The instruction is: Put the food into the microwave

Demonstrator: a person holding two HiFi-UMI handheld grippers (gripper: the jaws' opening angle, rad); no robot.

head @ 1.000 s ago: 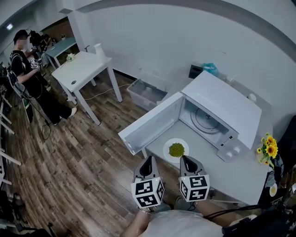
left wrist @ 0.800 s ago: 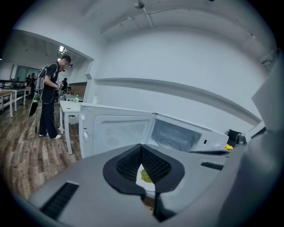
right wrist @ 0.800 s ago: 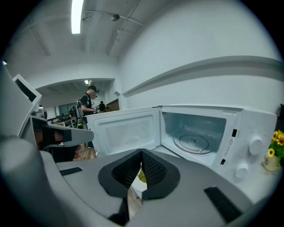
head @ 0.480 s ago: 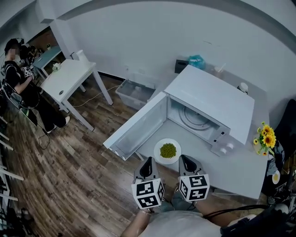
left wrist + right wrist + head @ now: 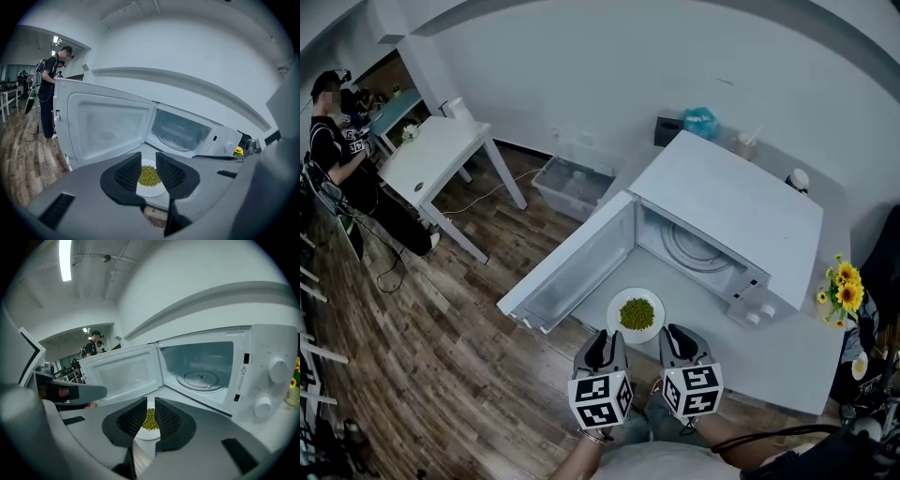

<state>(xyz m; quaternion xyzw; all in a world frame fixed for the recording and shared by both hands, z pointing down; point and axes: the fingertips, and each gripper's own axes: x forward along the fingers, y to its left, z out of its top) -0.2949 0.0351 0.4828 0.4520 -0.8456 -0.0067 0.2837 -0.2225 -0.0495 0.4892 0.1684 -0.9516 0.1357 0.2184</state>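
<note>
A white plate of green peas (image 5: pixel 637 314) rests on the white table (image 5: pixel 787 352) just in front of the white microwave (image 5: pixel 741 211). The microwave door (image 5: pixel 567 267) is swung wide to the left, and the glass turntable (image 5: pixel 698 251) inside is bare. My left gripper (image 5: pixel 602 342) and right gripper (image 5: pixel 677 337) hover side by side at the near table edge, just short of the plate and apart from it. In the left gripper view the left gripper (image 5: pixel 148 161) shows only a narrow slit, with the plate (image 5: pixel 149 177) beyond it. The right gripper (image 5: pixel 150 404) looks the same, holding nothing.
Yellow flowers in a vase (image 5: pixel 847 292) stand at the table's right end. A clear plastic bin (image 5: pixel 572 186) sits on the wooden floor behind the door. Far left are a white side table (image 5: pixel 431 155) and a standing person (image 5: pixel 337 141). A teal bag (image 5: pixel 701 122) lies behind the microwave.
The head view has swung, so the microwave and plate sit further left and lower in frame. Both grippers keep their pose and the plate stays put on the table.
</note>
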